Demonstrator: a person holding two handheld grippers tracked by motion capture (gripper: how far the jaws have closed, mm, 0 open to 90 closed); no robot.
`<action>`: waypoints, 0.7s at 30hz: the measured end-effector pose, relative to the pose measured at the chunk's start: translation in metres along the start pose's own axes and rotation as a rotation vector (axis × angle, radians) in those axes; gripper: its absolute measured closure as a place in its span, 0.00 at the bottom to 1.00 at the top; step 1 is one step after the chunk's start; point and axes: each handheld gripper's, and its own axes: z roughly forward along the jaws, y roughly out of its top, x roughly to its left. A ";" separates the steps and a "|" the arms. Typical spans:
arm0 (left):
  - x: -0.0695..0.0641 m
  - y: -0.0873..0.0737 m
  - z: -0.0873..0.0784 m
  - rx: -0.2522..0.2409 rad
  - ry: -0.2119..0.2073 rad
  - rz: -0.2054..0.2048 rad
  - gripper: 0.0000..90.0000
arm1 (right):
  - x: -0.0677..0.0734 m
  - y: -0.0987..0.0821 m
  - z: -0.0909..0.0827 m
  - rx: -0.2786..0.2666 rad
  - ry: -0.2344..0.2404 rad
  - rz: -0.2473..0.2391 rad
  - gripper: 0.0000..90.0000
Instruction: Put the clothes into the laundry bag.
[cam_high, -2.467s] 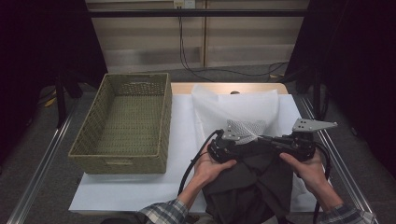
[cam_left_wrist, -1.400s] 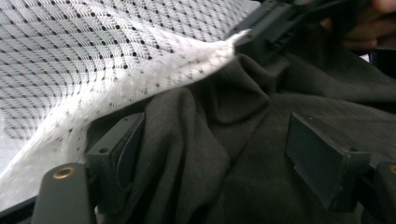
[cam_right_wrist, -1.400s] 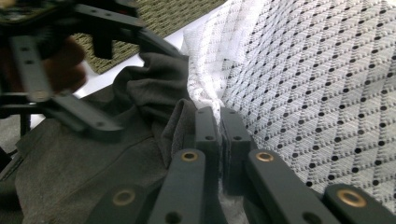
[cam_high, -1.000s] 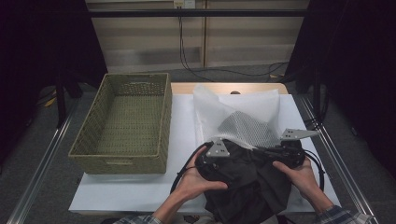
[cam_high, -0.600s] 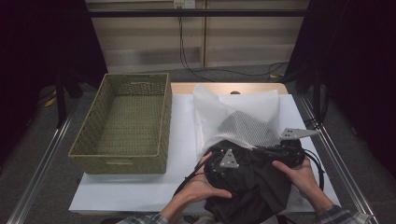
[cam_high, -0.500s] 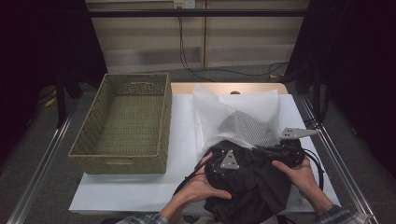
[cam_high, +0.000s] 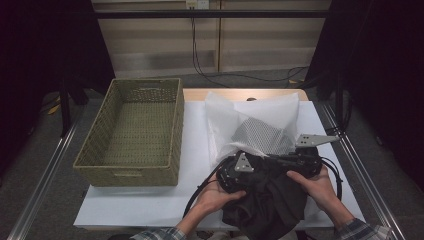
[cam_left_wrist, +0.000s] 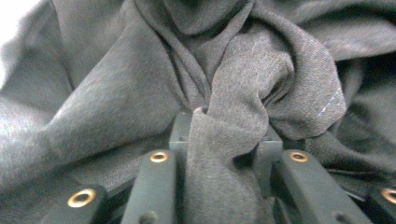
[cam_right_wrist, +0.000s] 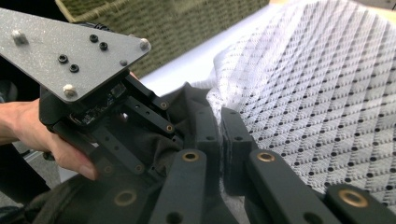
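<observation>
Table (cam_high: 150, 210) — basket (cam_high: 135, 132), mesh bag (cam_high: 260, 127), dark cloth (cam_high: 270, 200).

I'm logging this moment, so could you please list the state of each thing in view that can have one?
Dark grey garment: crumpled, gripped by both grippers at the table's near edge.
White mesh laundry bag: lying on the table, mouth toward the garment.
Wicker basket: upright, empty.
Left gripper: jaws just closed, pinching a fold of the garment.
Right gripper: shut on dark cloth by the bag's edge.

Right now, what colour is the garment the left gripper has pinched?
Dark charcoal grey knit garment, plain with no pattern. Left gripper view shows it best.
</observation>
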 end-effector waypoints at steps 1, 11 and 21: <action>0.002 0.003 -0.004 -0.015 -0.009 -0.014 0.78 | 0.001 0.002 -0.001 -0.008 0.003 0.001 0.98; 0.006 0.030 0.009 -0.114 -0.006 -0.099 0.80 | 0.002 0.009 -0.008 -0.050 0.036 0.013 0.98; 0.036 0.046 -0.012 -0.212 0.129 -0.176 0.81 | 0.004 0.012 -0.021 -0.088 0.053 0.022 0.98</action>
